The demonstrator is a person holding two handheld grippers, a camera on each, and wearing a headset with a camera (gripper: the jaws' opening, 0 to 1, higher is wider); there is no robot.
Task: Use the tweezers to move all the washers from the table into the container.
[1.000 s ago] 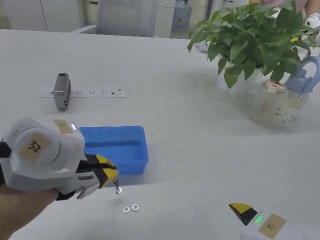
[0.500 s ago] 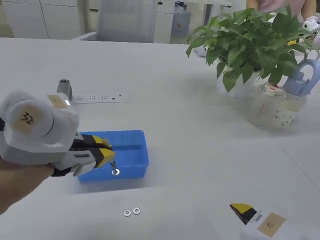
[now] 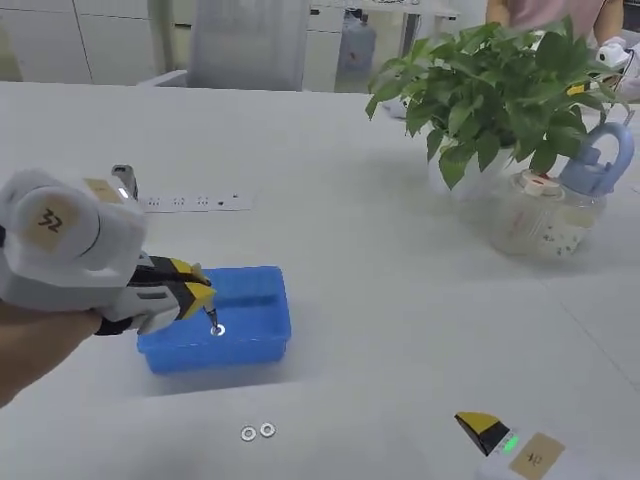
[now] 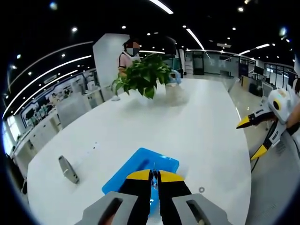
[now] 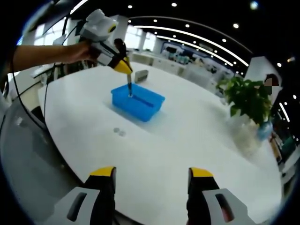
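Washers [image 3: 248, 433], two small silvery rings, lie side by side on table [image 3: 400, 300].

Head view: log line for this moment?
left claw shut on tweezers; held washer over blue container; two washers on table; right claw open

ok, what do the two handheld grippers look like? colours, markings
Left gripper: rounded white housing, round tan sticker marked 32, black jaws capped in yellow, small lit indicator on top. Right gripper: grey-white jaw bodies, black fingers with yellow tips; the head view shows a green light and a tan label on it.
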